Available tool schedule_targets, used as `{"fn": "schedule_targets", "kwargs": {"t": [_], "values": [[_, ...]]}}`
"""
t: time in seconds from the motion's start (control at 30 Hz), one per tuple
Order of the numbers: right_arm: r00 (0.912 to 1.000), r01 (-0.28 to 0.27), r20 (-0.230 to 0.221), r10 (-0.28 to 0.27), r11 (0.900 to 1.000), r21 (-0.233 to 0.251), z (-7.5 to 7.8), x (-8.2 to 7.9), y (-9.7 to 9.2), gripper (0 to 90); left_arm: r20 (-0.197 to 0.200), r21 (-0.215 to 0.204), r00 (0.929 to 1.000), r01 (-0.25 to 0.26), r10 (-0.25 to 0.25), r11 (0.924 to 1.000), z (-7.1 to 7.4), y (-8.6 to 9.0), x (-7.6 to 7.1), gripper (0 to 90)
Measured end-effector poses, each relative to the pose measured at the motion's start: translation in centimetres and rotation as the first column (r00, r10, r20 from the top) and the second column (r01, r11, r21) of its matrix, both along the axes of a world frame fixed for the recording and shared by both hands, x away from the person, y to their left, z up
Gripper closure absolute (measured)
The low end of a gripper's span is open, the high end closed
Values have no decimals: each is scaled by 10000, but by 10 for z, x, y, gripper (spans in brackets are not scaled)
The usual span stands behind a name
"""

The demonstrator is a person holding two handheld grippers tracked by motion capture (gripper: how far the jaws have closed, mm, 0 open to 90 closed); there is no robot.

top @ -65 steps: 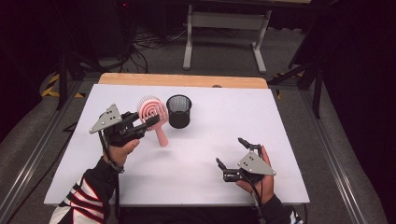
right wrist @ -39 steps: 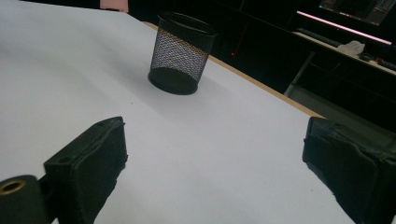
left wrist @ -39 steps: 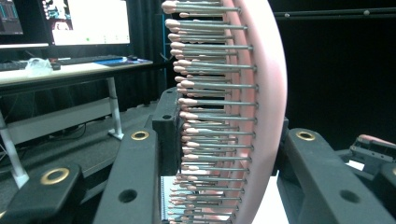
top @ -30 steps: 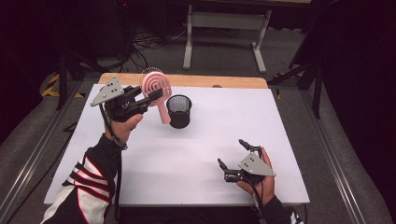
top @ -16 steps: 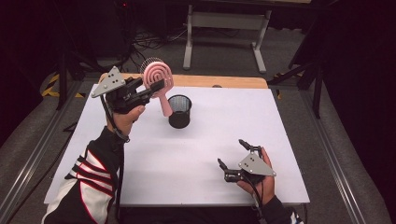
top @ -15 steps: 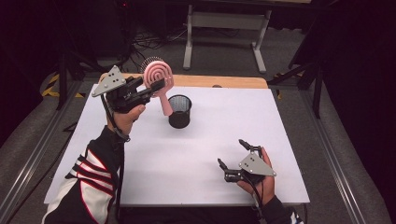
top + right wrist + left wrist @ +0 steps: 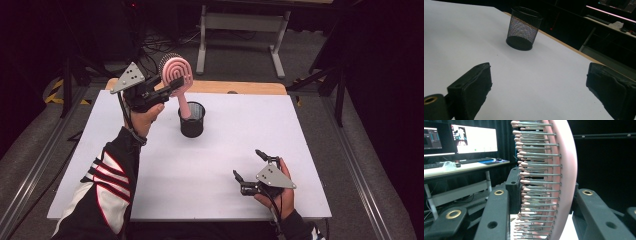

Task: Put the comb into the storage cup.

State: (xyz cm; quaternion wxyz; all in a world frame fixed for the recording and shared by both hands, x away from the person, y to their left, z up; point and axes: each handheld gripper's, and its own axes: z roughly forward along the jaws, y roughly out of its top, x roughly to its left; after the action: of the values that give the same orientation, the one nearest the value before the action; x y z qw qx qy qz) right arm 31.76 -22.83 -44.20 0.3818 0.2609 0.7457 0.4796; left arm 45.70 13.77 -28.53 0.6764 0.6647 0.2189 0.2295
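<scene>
My left gripper (image 7: pixel 169 86) is shut on the round head of a pink hairbrush (image 7: pixel 176 74), held up in the air at the back left. The brush's handle points down toward the mouth of a black mesh cup (image 7: pixel 192 120) on the white table (image 7: pixel 225 150). Whether the handle's end dips inside, I cannot tell. In the left gripper view the brush (image 7: pixel 549 180) stands edge-on between the jaws, bristles to the left. My right gripper (image 7: pixel 248 164) rests open near the front right, empty. The cup (image 7: pixel 524 28) stands beyond the right gripper (image 7: pixel 539 92).
A wooden strip (image 7: pixel 240 87) runs along the table's far edge. Behind it stand a desk frame (image 7: pixel 240 22) and dark floor with cables. A desk with lit monitors (image 7: pixel 474 138) appears in the left gripper view.
The left hand has lifted the brush off the table and carried it back and up. The handle has swung down over the cup. The right hand has kept still.
</scene>
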Motion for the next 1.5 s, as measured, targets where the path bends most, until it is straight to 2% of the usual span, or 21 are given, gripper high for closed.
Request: {"fn": "schedule_targets", "kwargs": {"t": [0.47,0.5,0.8,1.07,1.5], "values": [[9999,-109,-75,109,9999,-26,-1,0,0,67,-583,-193,9981,-210,198,9996,-16,-9,22,627],[9999,-132,-80,132,9999,-45,-1,0,1,67,-770,-177,9968,-223,209,9996,-19,-11,26,627],[9998,-150,-106,149,9999,-40,-1,0,0,67,-1198,-174,9923,-345,322,9993,-31,-17,40,627],[9997,-217,-119,216,9997,-58,-1,0,0,67,-1502,-163,9883,-302,274,9994,-40,-23,46,627],[9996,-252,-139,251,9996,-99,-2,0,1,68,-1907,-277,9816,-196,140,9994,-57,-27,48,627]]}}
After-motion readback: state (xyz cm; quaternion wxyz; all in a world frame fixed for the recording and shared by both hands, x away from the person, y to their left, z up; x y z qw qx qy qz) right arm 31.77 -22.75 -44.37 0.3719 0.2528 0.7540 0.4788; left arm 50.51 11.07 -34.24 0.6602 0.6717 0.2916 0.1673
